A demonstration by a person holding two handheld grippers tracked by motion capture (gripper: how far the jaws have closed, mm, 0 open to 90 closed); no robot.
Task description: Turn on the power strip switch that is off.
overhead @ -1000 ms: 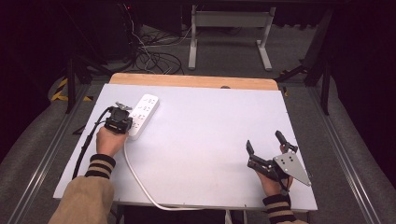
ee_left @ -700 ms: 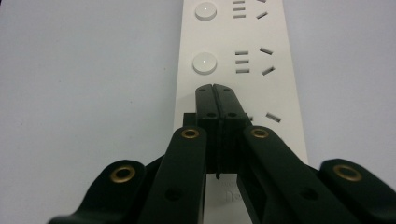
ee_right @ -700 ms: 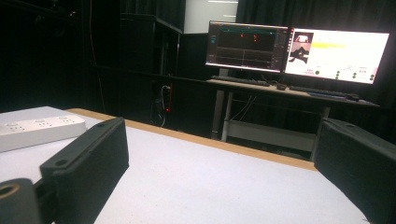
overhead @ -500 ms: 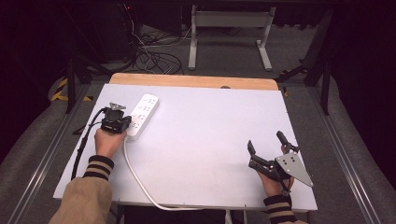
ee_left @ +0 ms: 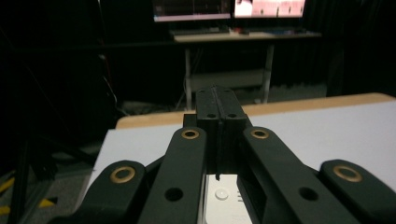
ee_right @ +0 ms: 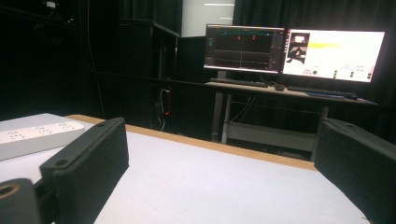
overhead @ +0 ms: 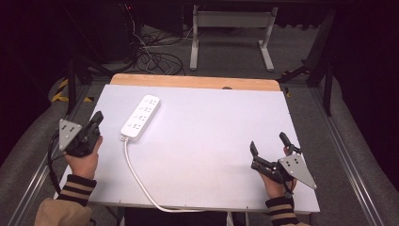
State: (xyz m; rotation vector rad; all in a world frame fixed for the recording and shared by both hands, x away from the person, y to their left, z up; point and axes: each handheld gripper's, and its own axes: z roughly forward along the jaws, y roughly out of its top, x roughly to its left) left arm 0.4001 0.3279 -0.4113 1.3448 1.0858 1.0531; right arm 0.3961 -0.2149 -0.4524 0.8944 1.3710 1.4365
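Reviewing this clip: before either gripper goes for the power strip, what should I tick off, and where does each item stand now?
1. Power strip lies flat on the table, untouched: ok.
2. Left gripper ready to grasp: not ok, jaws pressed together in the left gripper view.
3. Right gripper ready to grasp: ok, jaws wide apart, nothing between them.
4. White cord away from both hands: ok, it runs off the near edge between them.
5. Strip plugged in anywhere: cannot tell.

Overhead looks down; gripper views, perhaps low, share table [overhead: 207, 141]
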